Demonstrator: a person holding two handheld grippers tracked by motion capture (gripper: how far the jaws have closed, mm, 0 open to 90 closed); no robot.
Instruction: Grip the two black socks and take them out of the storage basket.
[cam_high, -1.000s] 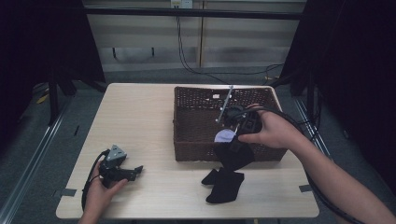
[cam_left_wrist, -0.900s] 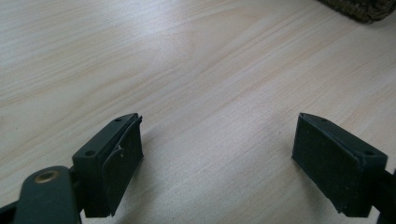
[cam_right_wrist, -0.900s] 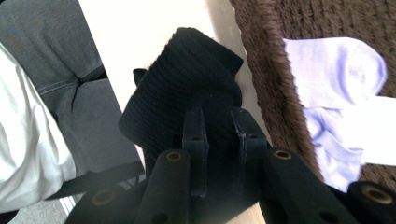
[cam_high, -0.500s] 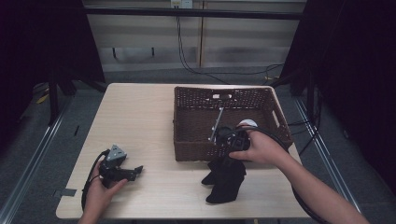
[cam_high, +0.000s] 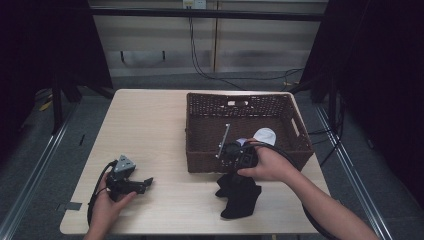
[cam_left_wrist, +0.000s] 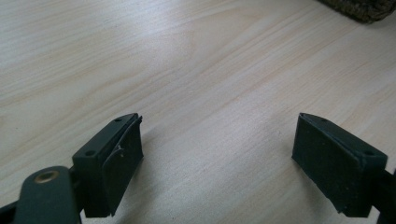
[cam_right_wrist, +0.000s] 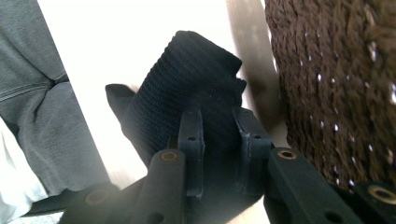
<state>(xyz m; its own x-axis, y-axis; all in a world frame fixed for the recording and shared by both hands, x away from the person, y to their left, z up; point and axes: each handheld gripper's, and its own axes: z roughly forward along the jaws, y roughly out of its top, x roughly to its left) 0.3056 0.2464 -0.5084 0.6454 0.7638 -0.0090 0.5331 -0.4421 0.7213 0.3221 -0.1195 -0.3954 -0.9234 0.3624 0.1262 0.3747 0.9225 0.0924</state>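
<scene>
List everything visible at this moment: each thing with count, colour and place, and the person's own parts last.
table: one, pale wood, centre of the high view.
wicker basket: one, dark brown, on the table's right half.
white item: one, inside the basket near its front right; too small to identify.
black cloth: one pile, black ribbed fabric, on the table in front of the basket, between the right gripper's jaws.
left gripper: one, black, jaws wide apart above bare table, near the front left.
right gripper: one, black, jaws narrow and just been opening, cloth between them.
left hand: holds the left gripper.
right hand: holds the right gripper by the basket's front wall.
</scene>
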